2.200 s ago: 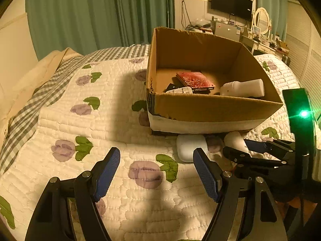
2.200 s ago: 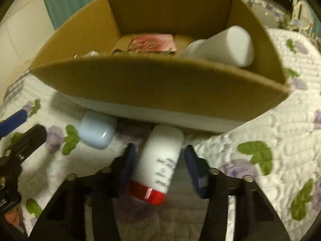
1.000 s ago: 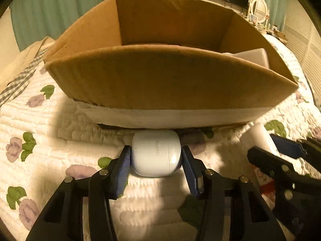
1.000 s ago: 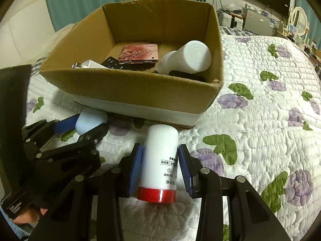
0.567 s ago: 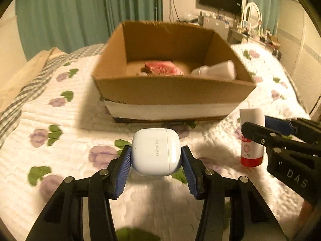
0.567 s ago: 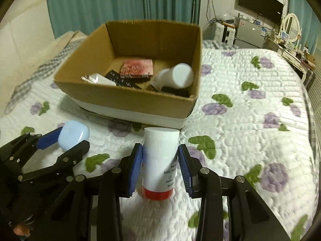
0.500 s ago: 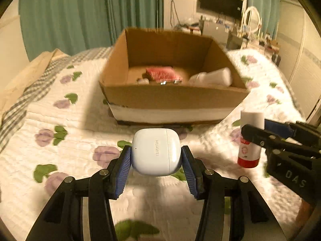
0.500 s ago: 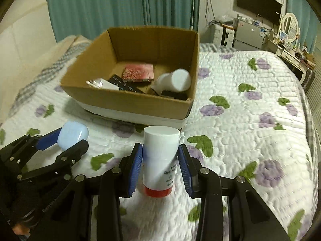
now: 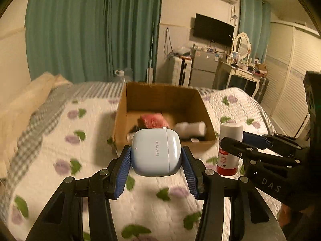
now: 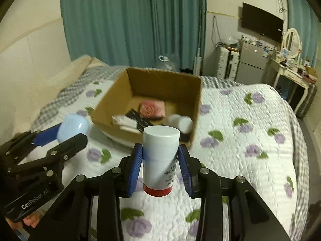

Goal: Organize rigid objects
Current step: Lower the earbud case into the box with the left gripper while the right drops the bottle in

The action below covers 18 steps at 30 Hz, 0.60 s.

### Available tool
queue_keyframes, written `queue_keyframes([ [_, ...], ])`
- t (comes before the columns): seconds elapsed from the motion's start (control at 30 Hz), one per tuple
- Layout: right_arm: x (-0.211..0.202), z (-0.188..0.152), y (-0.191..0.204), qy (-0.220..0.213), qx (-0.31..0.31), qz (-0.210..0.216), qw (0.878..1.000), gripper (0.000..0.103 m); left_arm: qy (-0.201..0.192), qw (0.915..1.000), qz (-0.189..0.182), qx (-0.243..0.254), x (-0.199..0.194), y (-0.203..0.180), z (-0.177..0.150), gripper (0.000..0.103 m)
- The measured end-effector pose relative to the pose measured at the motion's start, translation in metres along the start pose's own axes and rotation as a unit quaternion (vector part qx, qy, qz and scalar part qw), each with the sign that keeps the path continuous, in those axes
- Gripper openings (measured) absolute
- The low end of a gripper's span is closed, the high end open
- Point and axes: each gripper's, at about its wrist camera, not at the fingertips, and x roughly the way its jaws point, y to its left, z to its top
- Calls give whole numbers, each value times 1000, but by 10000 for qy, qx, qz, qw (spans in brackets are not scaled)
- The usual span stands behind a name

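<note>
Clamped in left gripper (image 9: 156, 158): earbud case (image 9: 156, 155); pinched in right gripper (image 10: 160, 167): white bottle (image 10: 160, 160), both held short of the cardboard box (image 10: 197, 104).

Both cameras sit above the quilted bed (image 9: 60, 140), short of the cardboard box (image 9: 160, 96) and facing it with the curtains (image 10: 130, 20) behind. The left view looks from the box's near left, the right view (image 10: 166, 84) from its near right. Both share the box, its contents and each other's gripper.
</note>
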Motion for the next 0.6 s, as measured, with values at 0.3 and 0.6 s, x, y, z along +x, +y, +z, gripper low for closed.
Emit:
queue_keyframes([
  [0.3, 20, 63, 2, -406, -391, -40, 9984, 36, -341, 9991, 75, 246, 25, 5, 60, 50],
  [0.6, 70, 117, -9, -513, -756, -93, 9958, 36, -327, 9985, 177, 406, 81, 8, 98, 50],
])
